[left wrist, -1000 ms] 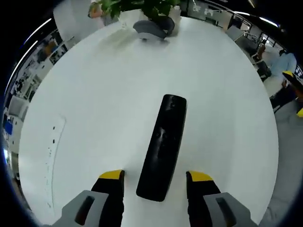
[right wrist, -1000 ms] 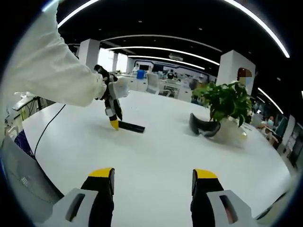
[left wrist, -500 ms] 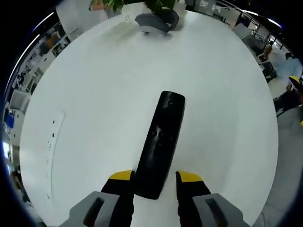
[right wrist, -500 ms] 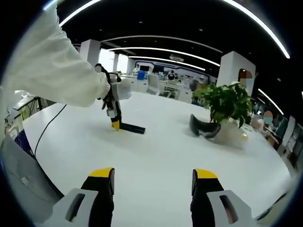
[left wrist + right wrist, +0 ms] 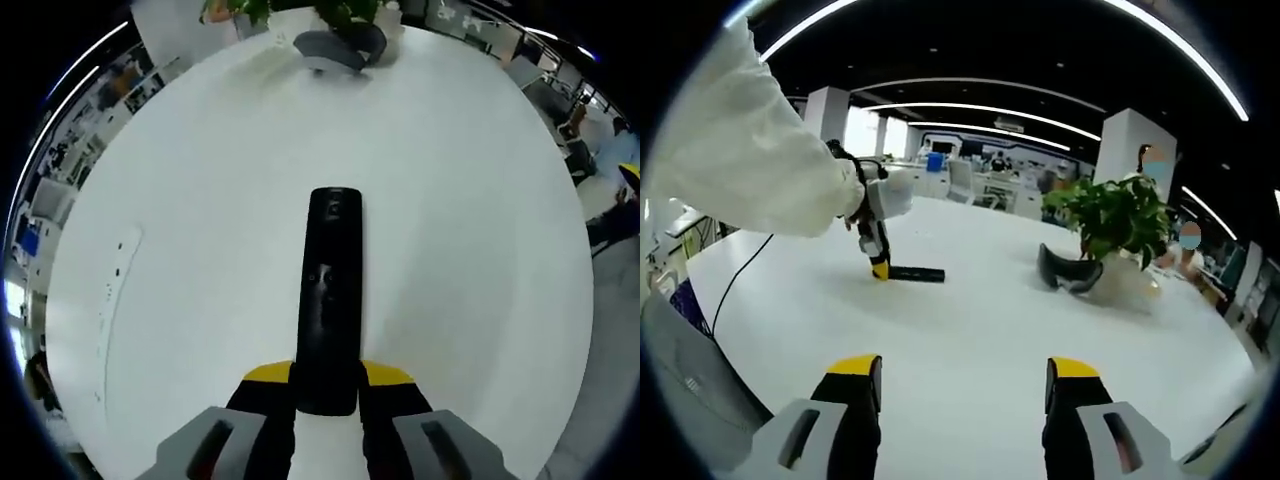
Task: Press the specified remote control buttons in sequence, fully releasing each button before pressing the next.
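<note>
**Black remote clamped at its near end by the left tool**

Black and slim, the remote control [image 5: 329, 300] lies flat on the white worktop [image 5: 200, 200], its long body running straight away from the left tool [image 5: 326, 378]. That tool's two yellow-tipped jaws press against either side of the remote's near end, so it is closed on it. In the left gripper view the buttons show only as faint marks on the dark face (too small to tell apart).

From the right gripper view the same scene sits further off: the left tool [image 5: 878, 268] comes down steeply from a white-sleeved arm [image 5: 750, 170], its yellow tip touching the worktop [image 5: 970, 340] at the left end of the remote control [image 5: 912, 274]. A thin dark cable [image 5: 740, 275] trails across the surface on the left, towards the worktop's edge.

The right tool [image 5: 965, 385] hangs above bare worktop well apart from the remote, jaws spread wide with nothing between them.

At the far side stands a leafy green plant [image 5: 1118, 215] in a pale pot, and just in front of it a dark grey curved object [image 5: 1068, 270] rests on the surface (I cannot tell what it is). The same grey object [image 5: 338, 48] and the plant [image 5: 300, 10] appear at the far edge in the left gripper view. Beyond lies an open office with long ceiling light strips [image 5: 990, 105] and white pillars.
</note>
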Tool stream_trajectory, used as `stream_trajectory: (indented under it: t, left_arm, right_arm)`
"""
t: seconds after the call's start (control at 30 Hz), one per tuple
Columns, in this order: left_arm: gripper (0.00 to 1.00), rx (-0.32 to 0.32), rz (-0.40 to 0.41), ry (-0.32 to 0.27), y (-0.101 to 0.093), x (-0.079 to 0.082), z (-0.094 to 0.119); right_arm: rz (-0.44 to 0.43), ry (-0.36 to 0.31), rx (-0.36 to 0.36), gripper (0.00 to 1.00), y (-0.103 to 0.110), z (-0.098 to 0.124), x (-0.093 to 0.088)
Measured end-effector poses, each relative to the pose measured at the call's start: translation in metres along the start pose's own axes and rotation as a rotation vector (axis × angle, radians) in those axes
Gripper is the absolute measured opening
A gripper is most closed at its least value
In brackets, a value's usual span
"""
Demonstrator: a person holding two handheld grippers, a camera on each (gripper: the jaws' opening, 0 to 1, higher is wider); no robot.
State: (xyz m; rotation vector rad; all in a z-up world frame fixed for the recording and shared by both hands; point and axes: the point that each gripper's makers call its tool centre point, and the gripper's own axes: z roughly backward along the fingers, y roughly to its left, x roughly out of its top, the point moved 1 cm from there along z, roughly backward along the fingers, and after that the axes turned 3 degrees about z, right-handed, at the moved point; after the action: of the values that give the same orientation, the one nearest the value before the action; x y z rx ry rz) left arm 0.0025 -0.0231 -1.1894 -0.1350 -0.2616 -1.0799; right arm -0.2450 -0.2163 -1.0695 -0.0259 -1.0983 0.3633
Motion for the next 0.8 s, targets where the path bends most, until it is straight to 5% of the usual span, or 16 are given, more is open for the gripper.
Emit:
stream_trajectory:
  t: [0.8]
  left_arm:
    - [0.23, 0.003, -0.02, 0.084, -0.03, -0.012, 0.003]
  right_arm:
    - [0.001, 0.026, 0.007, 0.61, 0.0, -0.001, -0.005]
